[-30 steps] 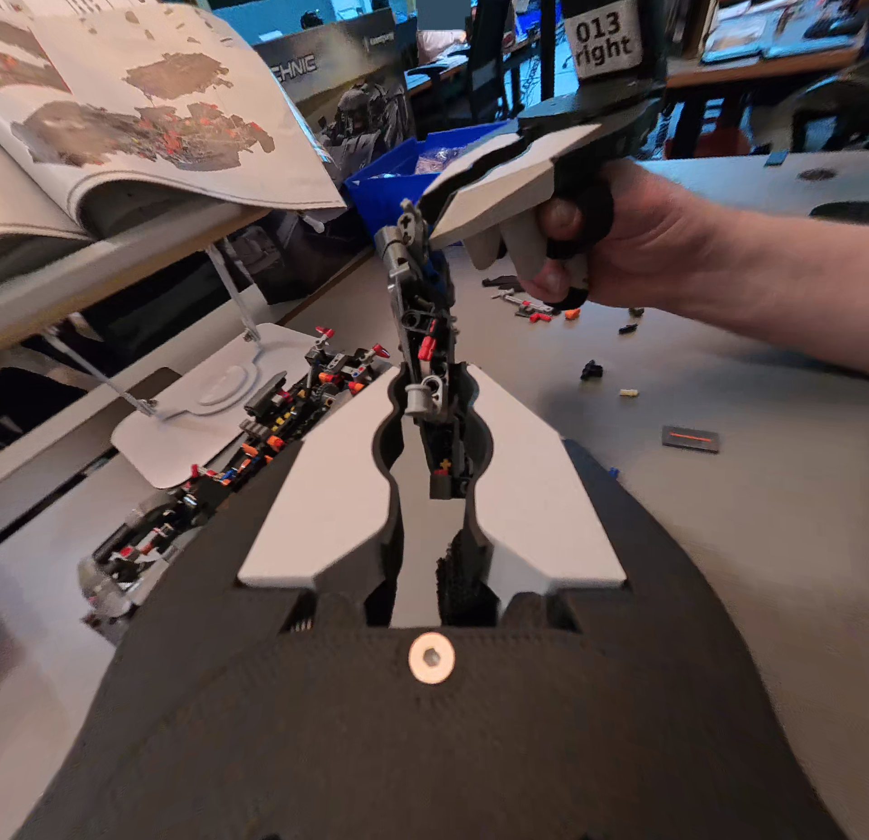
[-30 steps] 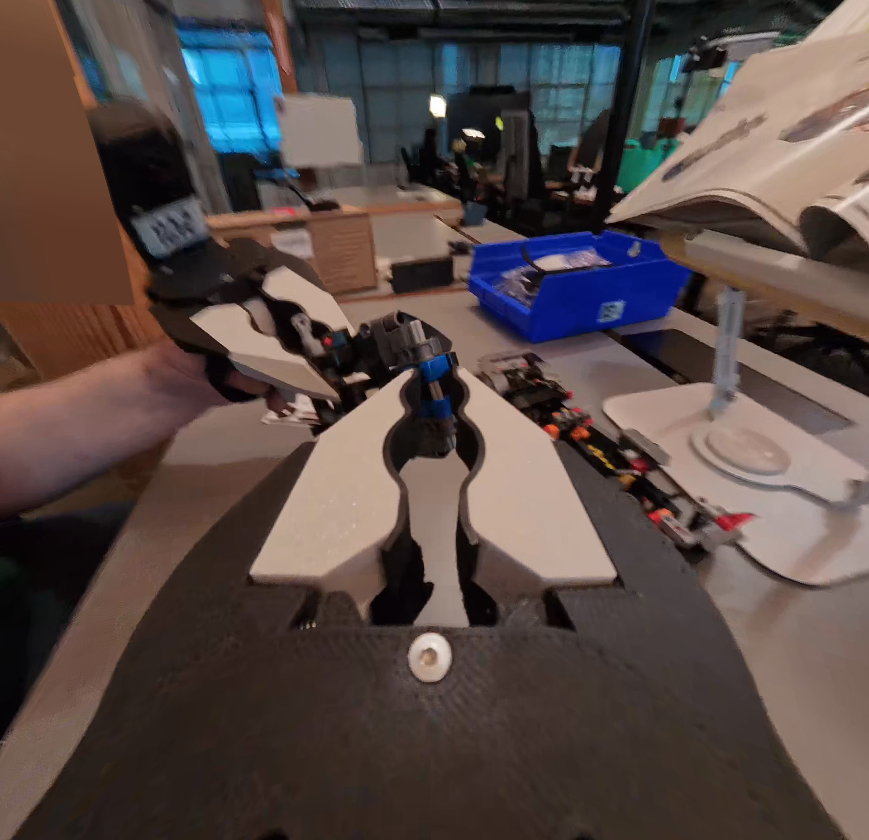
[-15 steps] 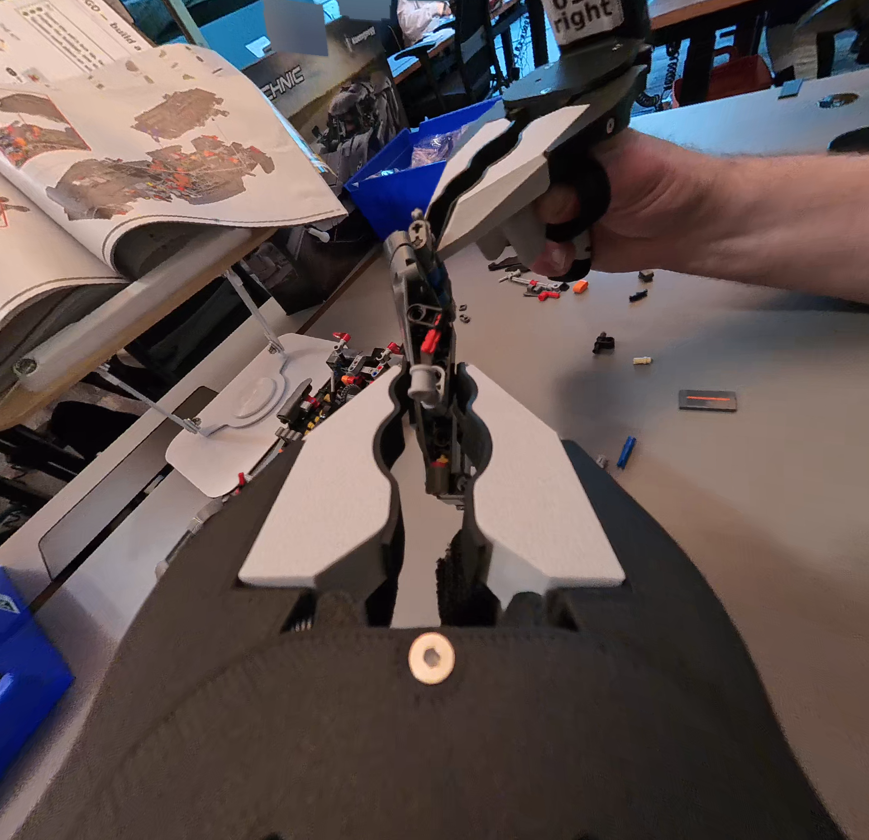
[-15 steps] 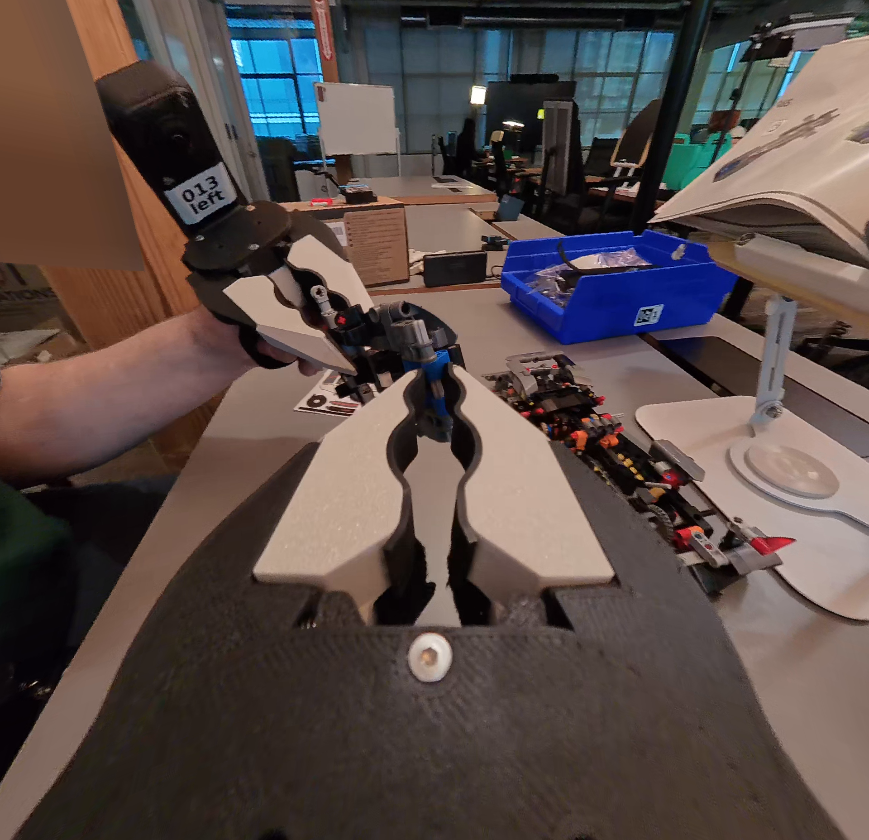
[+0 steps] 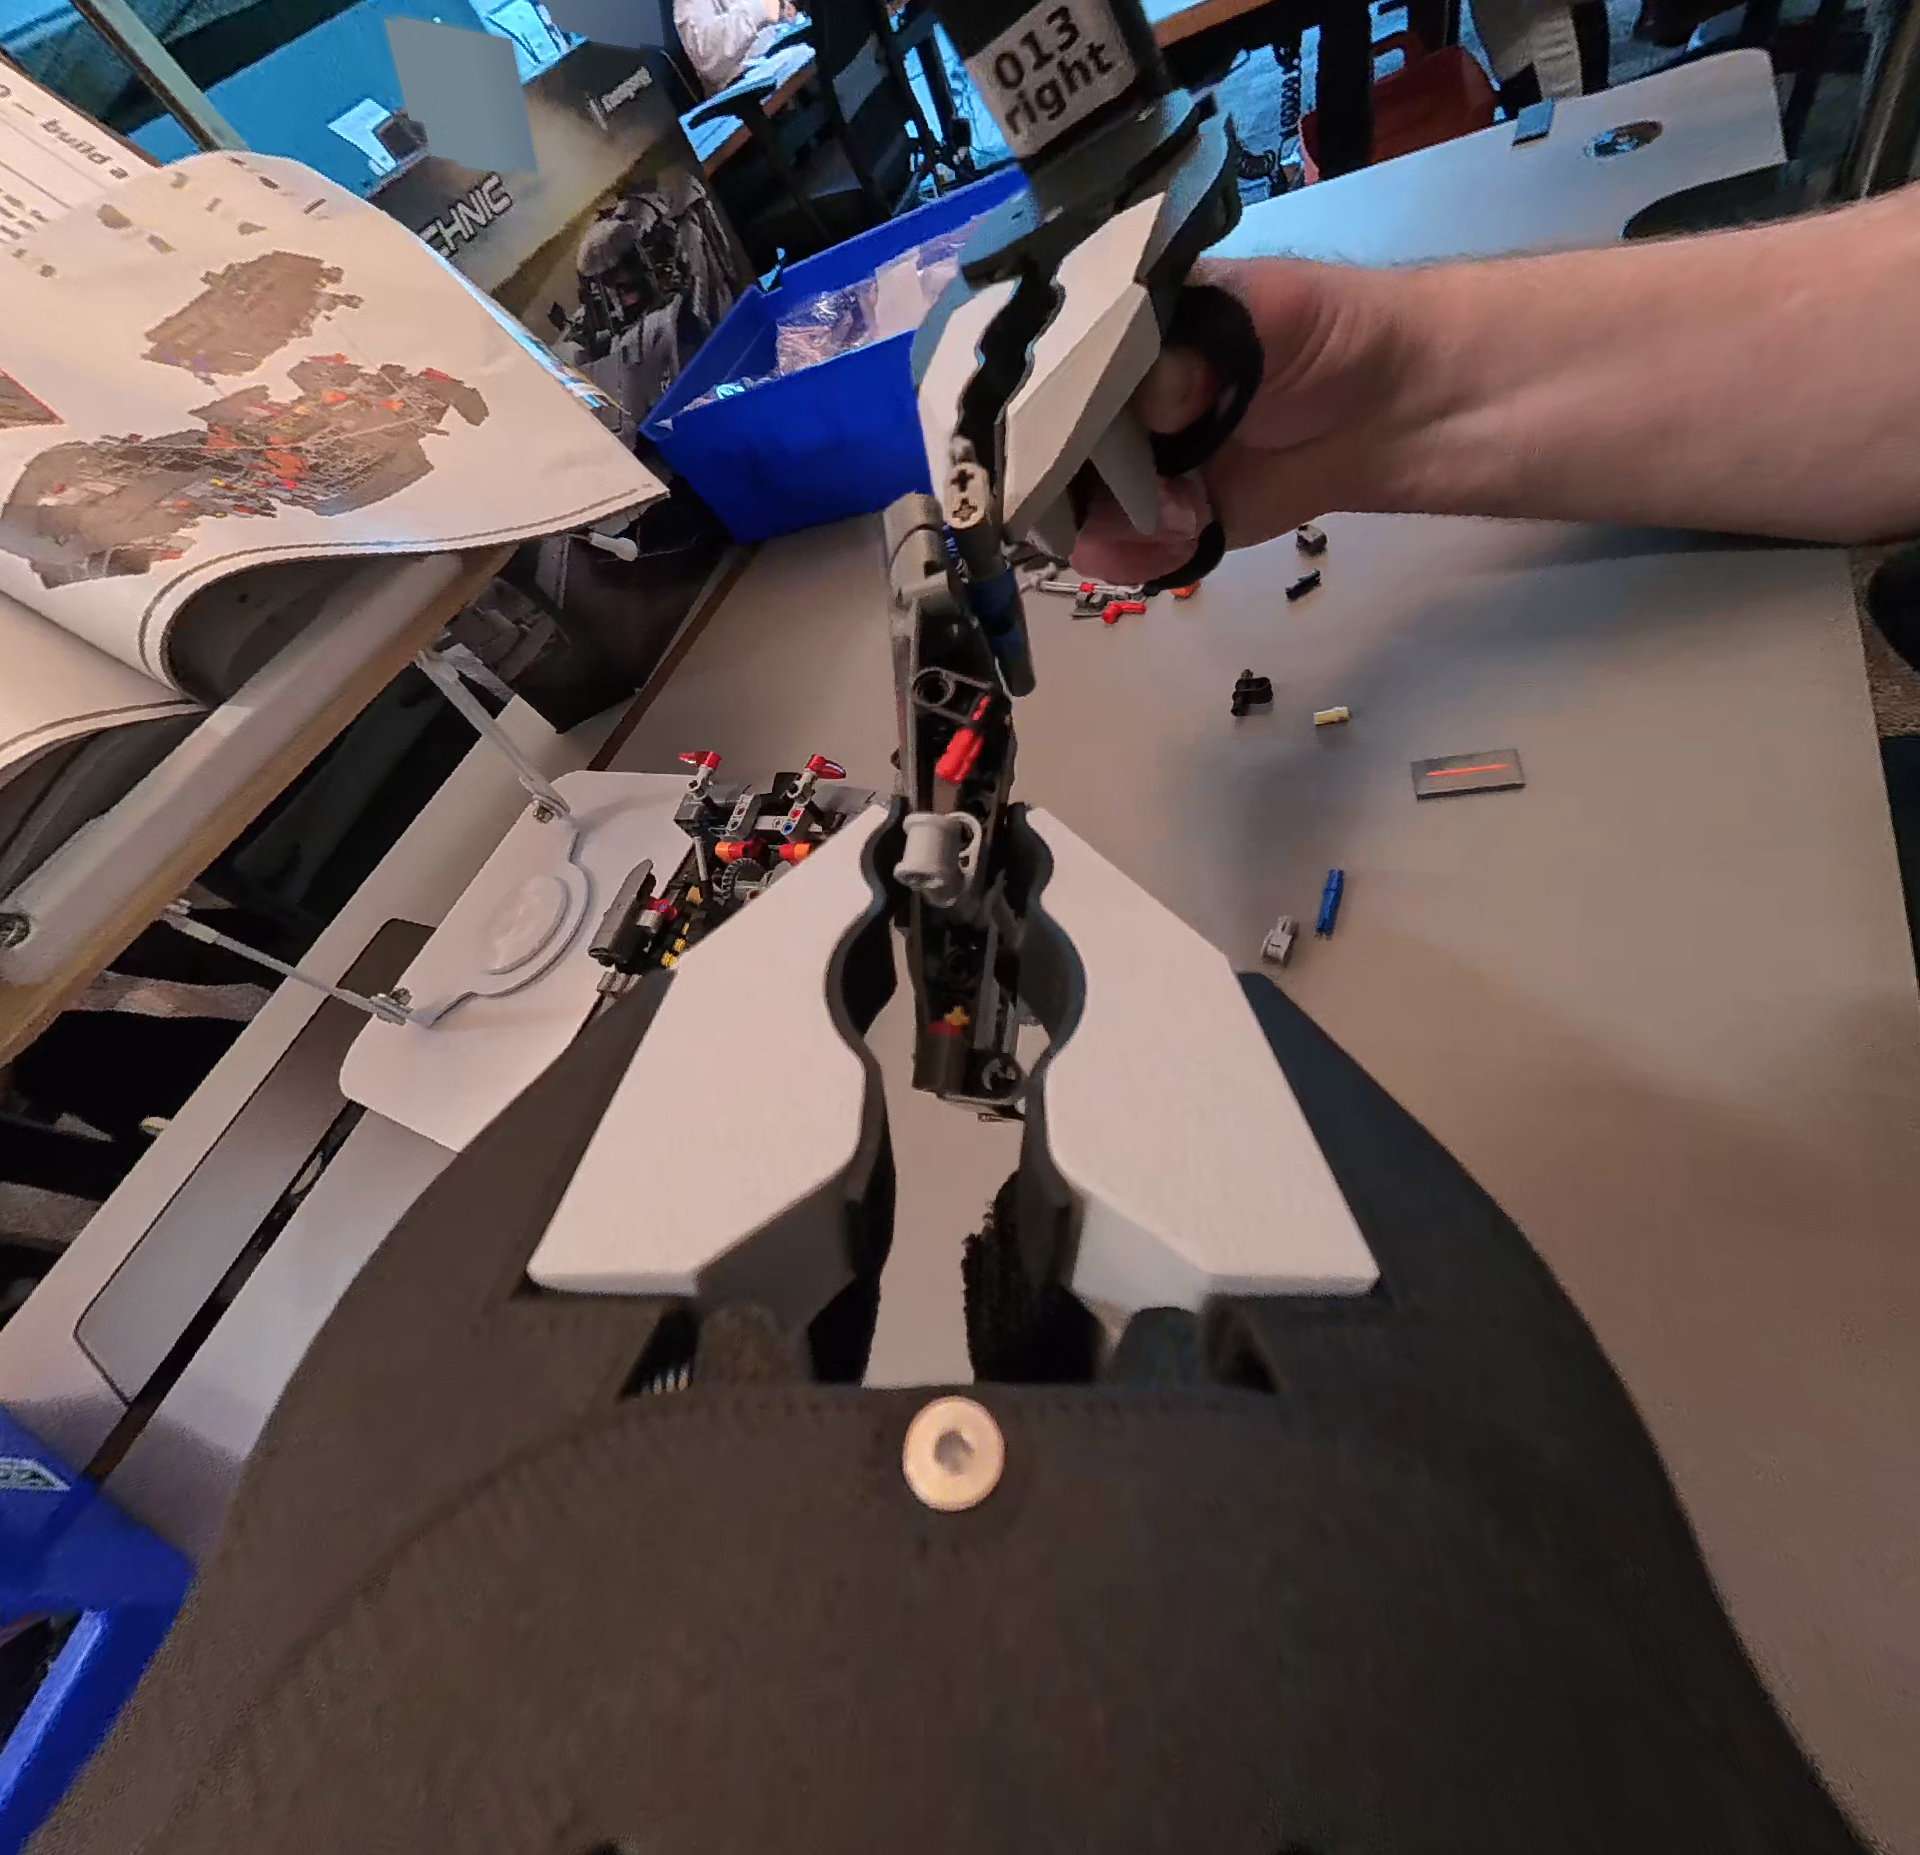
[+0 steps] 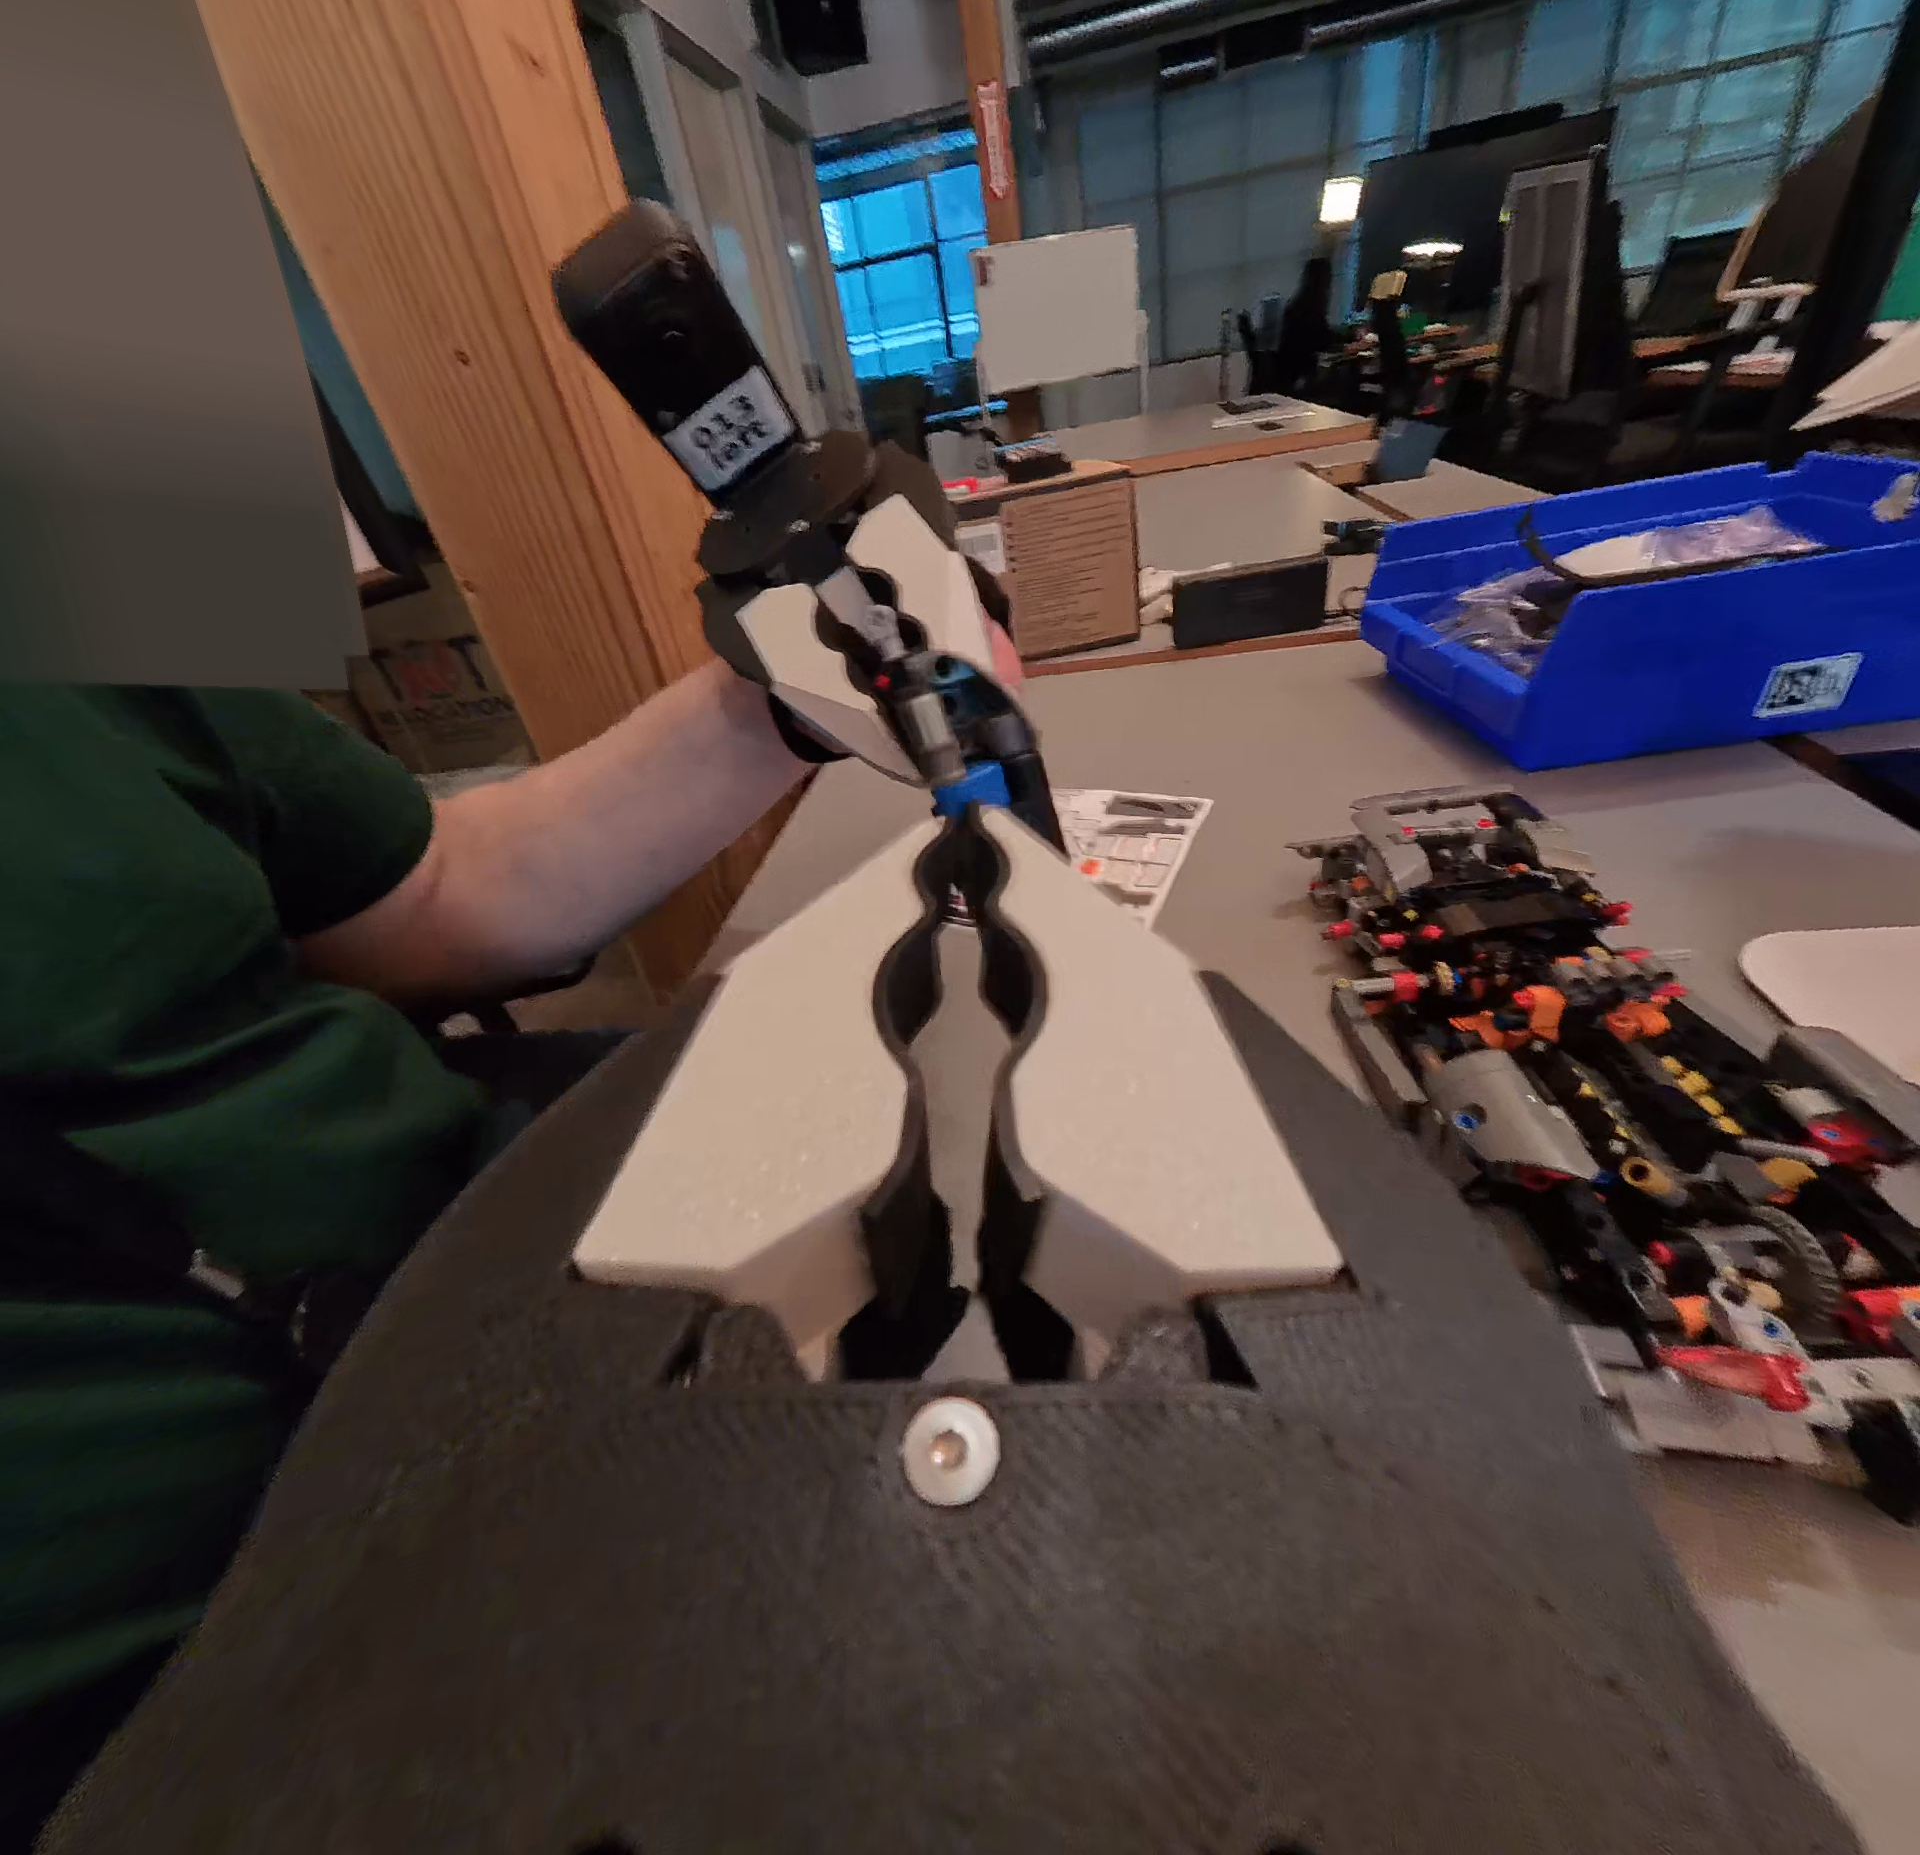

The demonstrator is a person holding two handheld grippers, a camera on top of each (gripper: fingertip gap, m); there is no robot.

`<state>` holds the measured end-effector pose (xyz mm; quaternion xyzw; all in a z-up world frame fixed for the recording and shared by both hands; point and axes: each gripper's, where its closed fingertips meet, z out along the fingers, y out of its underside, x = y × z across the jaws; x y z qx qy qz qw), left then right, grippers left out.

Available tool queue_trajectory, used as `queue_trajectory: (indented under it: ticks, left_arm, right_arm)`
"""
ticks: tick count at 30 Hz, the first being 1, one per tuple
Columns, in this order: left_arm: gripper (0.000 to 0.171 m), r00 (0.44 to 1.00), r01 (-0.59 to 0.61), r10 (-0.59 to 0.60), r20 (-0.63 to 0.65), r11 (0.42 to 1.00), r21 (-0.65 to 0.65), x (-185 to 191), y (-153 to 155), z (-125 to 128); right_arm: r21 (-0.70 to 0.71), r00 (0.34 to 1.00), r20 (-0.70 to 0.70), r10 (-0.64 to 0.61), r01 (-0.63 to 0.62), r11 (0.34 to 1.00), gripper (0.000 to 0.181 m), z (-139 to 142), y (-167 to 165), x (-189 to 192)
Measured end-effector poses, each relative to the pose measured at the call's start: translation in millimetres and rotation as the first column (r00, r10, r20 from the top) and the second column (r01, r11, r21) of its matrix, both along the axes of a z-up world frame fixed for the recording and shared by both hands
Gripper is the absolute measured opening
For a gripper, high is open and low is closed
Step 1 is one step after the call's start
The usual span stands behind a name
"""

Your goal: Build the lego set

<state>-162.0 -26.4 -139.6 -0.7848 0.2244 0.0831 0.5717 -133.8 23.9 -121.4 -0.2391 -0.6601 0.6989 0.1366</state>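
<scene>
Above the worktop (image 5: pixel 1558 974), left hand-held gripper (image 5: pixel 954 958) is clamping a subassembly (image 5: pixel 951 756) while right hand-held gripper (image 6: pixel 961 849) is pinching its blue pin (image 6: pixel 968 789).

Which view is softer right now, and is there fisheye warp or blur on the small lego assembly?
Left wrist view: lego assembly fairly sharp in the left gripper; fisheye bends the instruction booklet and table edge. Right wrist view: softer overall, background hall smeared, the car chassis blurring toward the frame edge; right gripper in focus.
</scene>
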Motion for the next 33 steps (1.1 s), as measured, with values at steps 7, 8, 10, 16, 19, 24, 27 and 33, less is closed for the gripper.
queue_trajectory:
  ticks: [7, 8, 10, 16, 19, 24, 27, 33]
  left_arm:
    - [0.015, 0.991, -0.068, 0.068, 0.111, 0.998, -0.007, -18.4, -1.7, 6.0]
    - [0.015, 0.985, -0.091, 0.091, 0.148, 0.996, -0.008, -21.5, -0.2, 5.3]
    - [0.015, 0.965, -0.14, 0.135, 0.224, 0.99, 0.005, -27.3, 4.0, 4.3]
    - [0.014, 0.875, -0.193, 0.16, 0.457, 0.981, 0.027, -22.5, 23.2, 1.0]
    - [0.014, 0.809, -0.23, 0.169, 0.562, 0.972, 0.039, -20.1, 34.8, -0.7]
    - [0.014, 0.767, -0.237, 0.152, 0.623, 0.97, 0.056, -20.5, 39.8, -1.4]
    - [0.014, 0.77, -0.193, 0.108, 0.629, 0.979, 0.067, -18.7, 36.1, 3.0]
    - [0.015, 0.805, -0.12, 0.062, 0.59, 0.991, 0.06, -15.4, 28.1, 8.7]
  right_arm:
    - [0.013, 0.989, -0.03, -0.146, 0.146, 0.989, 0.023, 1.3, 9.7, -16.6]
    - [0.035, 0.982, -0.042, -0.184, 0.186, 0.982, 0.031, 0.7, 11.3, -20.5]
    - [0.125, 0.963, -0.075, -0.259, 0.267, 0.956, 0.036, -6.1, 13.0, -28.1]
    - [0.289, 0.898, -0.123, -0.423, 0.44, 0.85, 0.034, -25.8, 17.2, -47.2]
    - [0.355, 0.858, -0.122, -0.499, 0.507, 0.786, 0.031, -36.3, 27.2, -54.6]
    - [0.299, 0.869, -0.059, -0.491, 0.485, 0.822, 0.028, -34.1, 32.0, -53.0]
    - [0.215, 0.901, -0.002, -0.433, 0.424, 0.88, 0.024, -27.5, 29.9, -47.5]
    - [0.099, 0.941, 0.079, -0.33, 0.322, 0.942, 0.024, -21.8, 22.8, -40.8]
